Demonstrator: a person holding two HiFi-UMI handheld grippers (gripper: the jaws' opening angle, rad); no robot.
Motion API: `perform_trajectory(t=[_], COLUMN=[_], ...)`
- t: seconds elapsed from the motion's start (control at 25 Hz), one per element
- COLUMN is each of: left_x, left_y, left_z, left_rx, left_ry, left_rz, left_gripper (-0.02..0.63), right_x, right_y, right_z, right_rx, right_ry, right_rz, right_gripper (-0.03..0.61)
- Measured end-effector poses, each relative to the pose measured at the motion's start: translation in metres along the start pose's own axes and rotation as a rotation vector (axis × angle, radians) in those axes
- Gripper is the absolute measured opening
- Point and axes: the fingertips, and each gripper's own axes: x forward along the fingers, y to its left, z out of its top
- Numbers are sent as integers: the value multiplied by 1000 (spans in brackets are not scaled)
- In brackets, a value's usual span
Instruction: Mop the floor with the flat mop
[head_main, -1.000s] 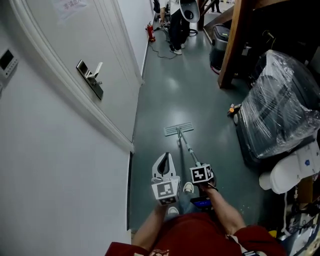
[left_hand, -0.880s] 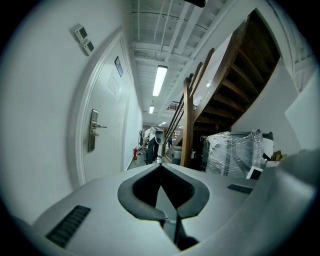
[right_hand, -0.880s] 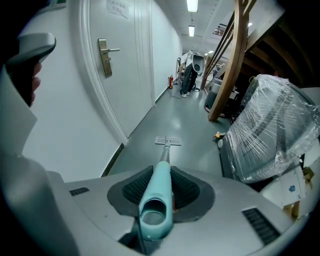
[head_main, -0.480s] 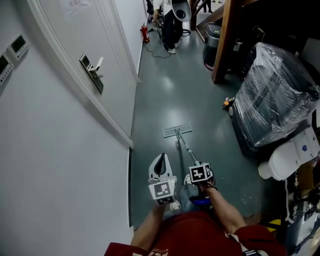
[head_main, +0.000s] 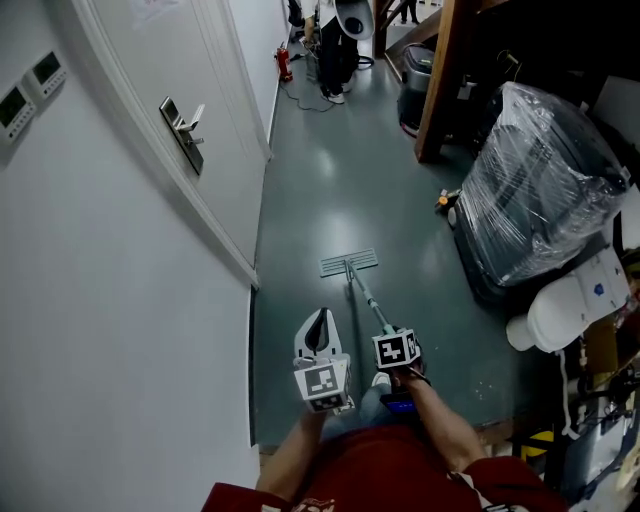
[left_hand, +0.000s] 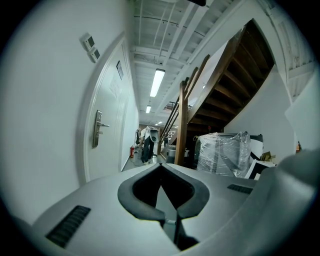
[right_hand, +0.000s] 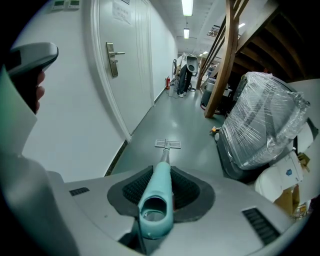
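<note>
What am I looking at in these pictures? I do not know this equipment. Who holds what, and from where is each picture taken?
There is no robot here. A person holds a hand-held two-jaw gripper in each hand.

The head view comes from a camera on the person's head, looking down at a grey-green corridor floor. The two gripper views come from cameras that ride on the grippers and look along their jaws.

The right gripper is closed on the pale turquoise mop handle. The flat mop head rests on the floor ahead. The left gripper has its jaws together and holds nothing.

A white door is at the left, and a plastic-wrapped bundle is at the right.
</note>
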Motion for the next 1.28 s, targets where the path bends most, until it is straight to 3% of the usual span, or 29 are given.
perform_trajectory(t=[0.72,1.28], left_x=[-27,-35], left_y=[-68,-35], left_z=[1,6], left_rx=[10,-7], left_ry=[3,-18], left_rz=[49,96], left_gripper=[15,15], right_x=[-24,-26], right_y=[-42,-20], right_z=[-46,-35], right_rx=[-26,-47], right_ry=[-6,-10], right_rz=[36,19], right_gripper=[118,118])
